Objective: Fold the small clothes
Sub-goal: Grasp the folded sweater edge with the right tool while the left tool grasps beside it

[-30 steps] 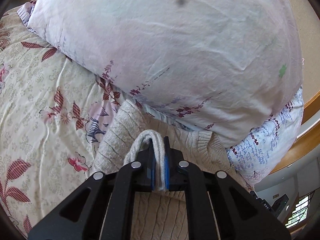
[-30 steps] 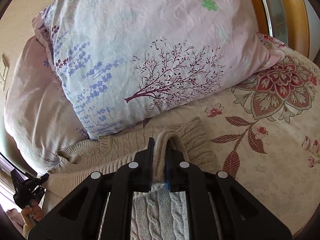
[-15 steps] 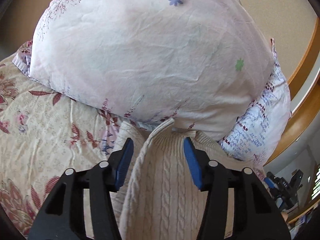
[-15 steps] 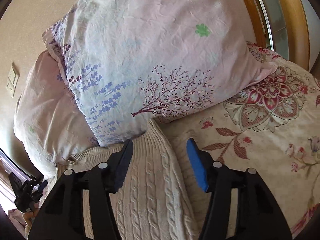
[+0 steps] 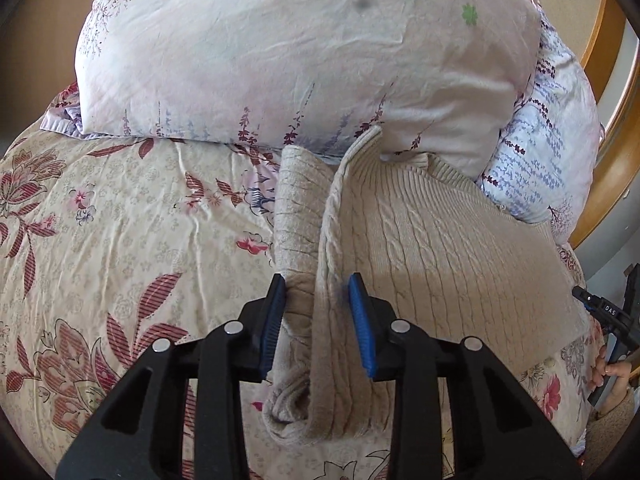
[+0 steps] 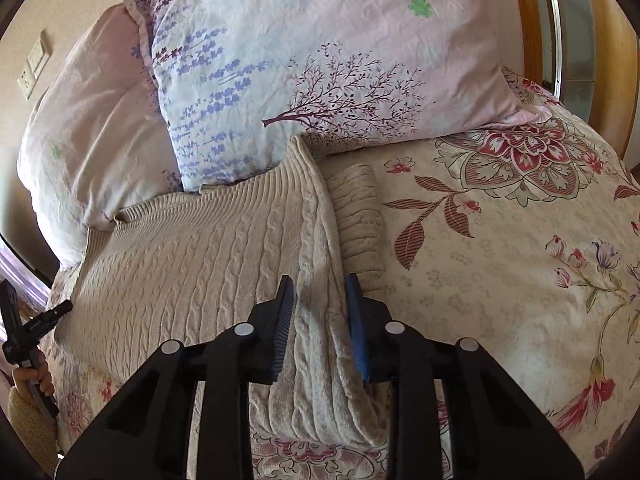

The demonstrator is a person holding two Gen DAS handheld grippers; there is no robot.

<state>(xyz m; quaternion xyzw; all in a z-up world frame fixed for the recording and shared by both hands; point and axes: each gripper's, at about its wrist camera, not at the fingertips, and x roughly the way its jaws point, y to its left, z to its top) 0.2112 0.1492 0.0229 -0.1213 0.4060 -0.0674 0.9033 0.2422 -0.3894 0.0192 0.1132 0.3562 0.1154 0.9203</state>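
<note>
A beige cable-knit sweater (image 5: 440,248) (image 6: 200,248) lies flat on the floral bedspread, its far ribbed edge against the pillows. One sleeve (image 5: 298,200) runs along its left side in the left wrist view. The other sleeve (image 6: 356,216) runs along its right side in the right wrist view. My left gripper (image 5: 317,280) is closing over the left side edge and the bunched sleeve; the cloth lies between the blue pads, not pinched. My right gripper (image 6: 320,280) is closing over the right folded edge in the same way.
Two pale floral pillows (image 5: 300,48) (image 6: 320,60) lean just behind the sweater. The bedspread (image 5: 120,220) (image 6: 500,260) spreads to both sides. A wooden bed frame (image 5: 616,152) curves at the far side. A hand (image 6: 36,372) with the other gripper shows at the left edge.
A second ago both grippers were shut on raised folds of the sweater. They opened wide and let the cloth drop, then drew back along its side edges, and their jaws are narrower now.
</note>
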